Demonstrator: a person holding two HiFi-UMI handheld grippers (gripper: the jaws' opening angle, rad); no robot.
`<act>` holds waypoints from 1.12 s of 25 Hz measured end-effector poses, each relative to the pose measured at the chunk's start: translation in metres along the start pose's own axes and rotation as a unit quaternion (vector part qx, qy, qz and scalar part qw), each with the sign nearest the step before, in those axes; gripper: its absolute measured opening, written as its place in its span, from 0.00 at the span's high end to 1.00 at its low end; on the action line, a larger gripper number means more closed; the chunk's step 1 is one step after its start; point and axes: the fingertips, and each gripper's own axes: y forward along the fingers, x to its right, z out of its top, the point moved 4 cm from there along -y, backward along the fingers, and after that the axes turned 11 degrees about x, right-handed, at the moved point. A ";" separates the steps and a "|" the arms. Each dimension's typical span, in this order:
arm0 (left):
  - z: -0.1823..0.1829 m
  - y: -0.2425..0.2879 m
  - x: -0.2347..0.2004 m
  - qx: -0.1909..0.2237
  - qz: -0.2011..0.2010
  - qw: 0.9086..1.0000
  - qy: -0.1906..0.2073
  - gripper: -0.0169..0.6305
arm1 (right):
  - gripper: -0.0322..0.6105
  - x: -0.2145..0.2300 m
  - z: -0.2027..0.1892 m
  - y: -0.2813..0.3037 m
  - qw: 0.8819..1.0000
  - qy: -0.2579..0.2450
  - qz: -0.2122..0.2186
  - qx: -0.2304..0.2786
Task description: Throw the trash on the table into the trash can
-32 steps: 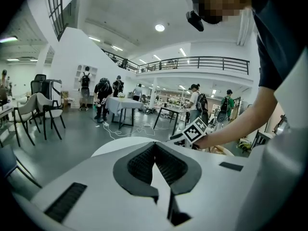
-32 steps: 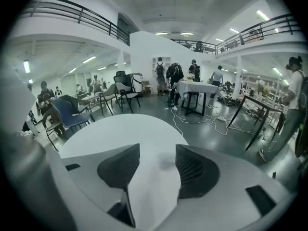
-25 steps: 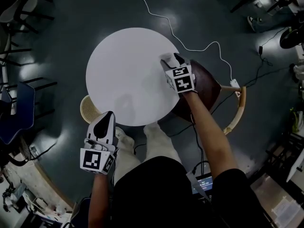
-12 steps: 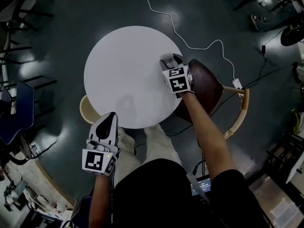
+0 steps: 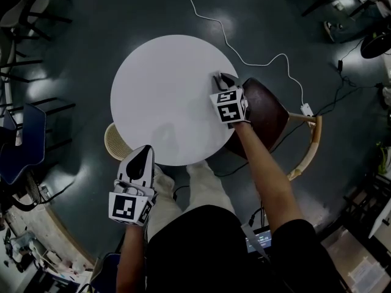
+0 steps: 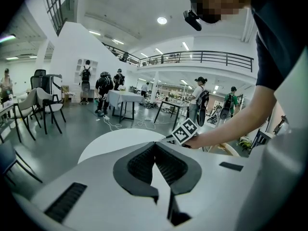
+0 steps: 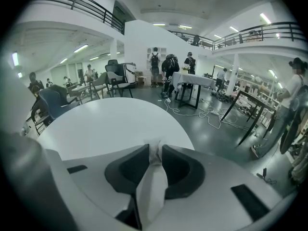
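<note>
A round white table (image 5: pixel 165 96) fills the middle of the head view. At its right edge my right gripper (image 5: pixel 221 78) has just been closing its jaws, and they pinch a crumpled piece of white paper trash (image 7: pixel 153 174). In the right gripper view the paper runs up between the dark pads (image 7: pixel 175 165) to the gripper's (image 7: pixel 154 150) tips, over the table (image 7: pixel 106 124). My left gripper (image 5: pixel 142 154) hangs below the table's near edge, shut and empty (image 6: pixel 155 146). A tan woven trash can (image 5: pixel 113 140) stands on the floor just left of it, partly under the table.
A brown wooden chair (image 5: pixel 266 112) stands against the table's right side, under my right arm. A white cable (image 5: pixel 244 60) snakes over the dark floor beyond it. A blue chair (image 5: pixel 21 142) and dark chairs stand at the left. People and tables (image 7: pixel 192 83) are far off.
The right gripper's jaws have closed onto the white paper at the table's right edge, sinking slightly. The left gripper has stayed where it was, still shut.
</note>
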 end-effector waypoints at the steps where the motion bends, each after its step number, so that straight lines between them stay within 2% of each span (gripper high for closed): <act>1: 0.000 -0.002 0.001 0.001 0.001 1.000 0.001 0.95 | 0.80 -0.002 0.001 -0.002 1.000 0.000 0.001 0.002; 16: 0.018 -0.046 -0.009 0.033 0.014 0.999 -0.006 0.95 | 0.83 -0.046 0.038 -0.052 0.999 -0.007 0.016 0.034; 28: 0.035 -0.120 -0.031 0.062 0.048 0.997 -0.008 0.95 | 0.85 -0.127 0.082 -0.100 0.996 -0.037 0.053 0.060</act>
